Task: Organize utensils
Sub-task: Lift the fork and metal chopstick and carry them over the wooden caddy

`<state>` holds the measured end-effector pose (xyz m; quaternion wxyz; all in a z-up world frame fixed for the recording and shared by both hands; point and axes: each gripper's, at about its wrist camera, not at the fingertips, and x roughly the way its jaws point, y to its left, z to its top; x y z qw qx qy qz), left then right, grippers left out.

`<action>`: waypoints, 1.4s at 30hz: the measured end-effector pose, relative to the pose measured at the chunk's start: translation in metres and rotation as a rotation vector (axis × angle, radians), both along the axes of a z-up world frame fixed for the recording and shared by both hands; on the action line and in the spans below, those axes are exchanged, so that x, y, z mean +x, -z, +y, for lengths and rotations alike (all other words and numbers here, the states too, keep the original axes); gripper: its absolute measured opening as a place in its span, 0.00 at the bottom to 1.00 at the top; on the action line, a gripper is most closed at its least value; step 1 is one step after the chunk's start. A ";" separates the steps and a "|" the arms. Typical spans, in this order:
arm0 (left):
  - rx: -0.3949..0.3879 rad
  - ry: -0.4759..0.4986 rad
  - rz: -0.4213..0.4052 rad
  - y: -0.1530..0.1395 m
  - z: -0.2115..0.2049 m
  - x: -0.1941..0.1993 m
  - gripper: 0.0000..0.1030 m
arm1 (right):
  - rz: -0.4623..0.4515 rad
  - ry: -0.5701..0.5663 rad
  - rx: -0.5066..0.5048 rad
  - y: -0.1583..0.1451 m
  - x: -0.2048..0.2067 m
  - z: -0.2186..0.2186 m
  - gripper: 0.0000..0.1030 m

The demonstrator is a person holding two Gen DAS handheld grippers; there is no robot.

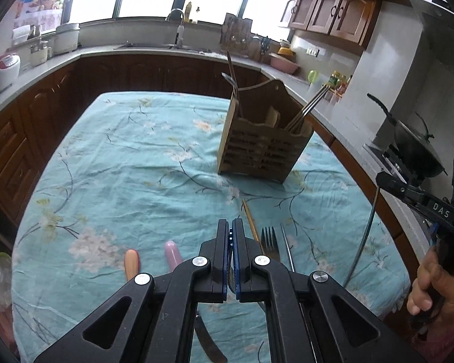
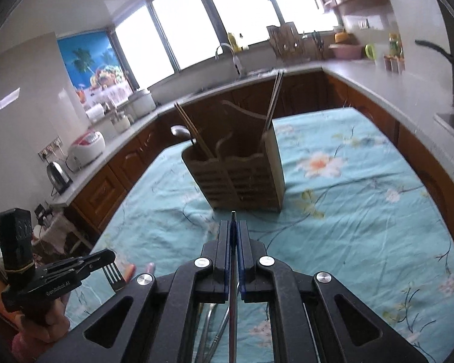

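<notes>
Right wrist view: right gripper [image 2: 233, 233] fingers pinched a thin metal chopstick [image 2: 232, 302] short of the wooden caddy [image 2: 239, 178] | left gripper [image 1: 230, 236] fingers closed, seemingly empty, near caddy | risk: chopstick could pivot and miss its slot.

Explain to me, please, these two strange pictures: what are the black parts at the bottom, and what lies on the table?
No robot: a person holds a hand tool with two black fingers in each hand, each carrying a camera. One picture looks along the left gripper, the other along the right gripper. On the teal flowered tablecloth stands a slotted wooden utensil holder; nearer lie a steel fork and a wooden chopstick. The right fingers are closed on a thin metal rod. The left fingers are closed too; what they hold is unclear.
</notes>
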<state>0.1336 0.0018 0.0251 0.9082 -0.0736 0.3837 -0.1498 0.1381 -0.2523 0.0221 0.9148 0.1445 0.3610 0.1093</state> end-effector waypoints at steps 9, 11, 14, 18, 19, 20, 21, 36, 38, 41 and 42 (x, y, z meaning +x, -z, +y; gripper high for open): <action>-0.011 -0.022 -0.048 -0.020 0.009 -0.010 0.01 | -0.083 0.001 0.008 -0.031 -0.010 0.001 0.04; -0.016 -0.025 -0.055 -0.023 0.010 -0.010 0.01 | -0.095 0.004 0.008 -0.035 -0.011 0.001 0.04; -0.020 -0.028 -0.068 -0.028 0.013 -0.010 0.01 | -0.110 0.007 0.011 -0.039 -0.012 0.000 0.04; -0.018 -0.030 -0.088 -0.035 0.014 -0.009 0.01 | -0.126 0.009 0.016 -0.042 -0.011 -0.001 0.04; -0.016 -0.030 -0.093 -0.037 0.014 -0.009 0.01 | -0.129 0.009 0.017 -0.043 -0.011 -0.001 0.04; -0.015 -0.030 -0.097 -0.038 0.014 -0.008 0.01 | -0.131 0.008 0.017 -0.043 -0.010 -0.001 0.04; -0.013 -0.030 -0.101 -0.040 0.014 -0.007 0.01 | -0.134 0.009 0.017 -0.044 -0.010 -0.002 0.04; 0.004 -0.040 -0.136 -0.052 0.012 0.016 0.01 | -0.166 0.022 0.032 -0.052 0.005 -0.008 0.04; 0.001 -0.041 -0.142 -0.054 0.012 0.022 0.01 | -0.174 0.023 0.030 -0.055 0.008 -0.009 0.04; 0.002 -0.041 -0.152 -0.058 0.011 0.030 0.01 | -0.186 0.026 0.029 -0.059 0.015 -0.010 0.04; 0.002 -0.042 -0.155 -0.059 0.011 0.033 0.01 | -0.189 0.027 0.028 -0.060 0.017 -0.011 0.04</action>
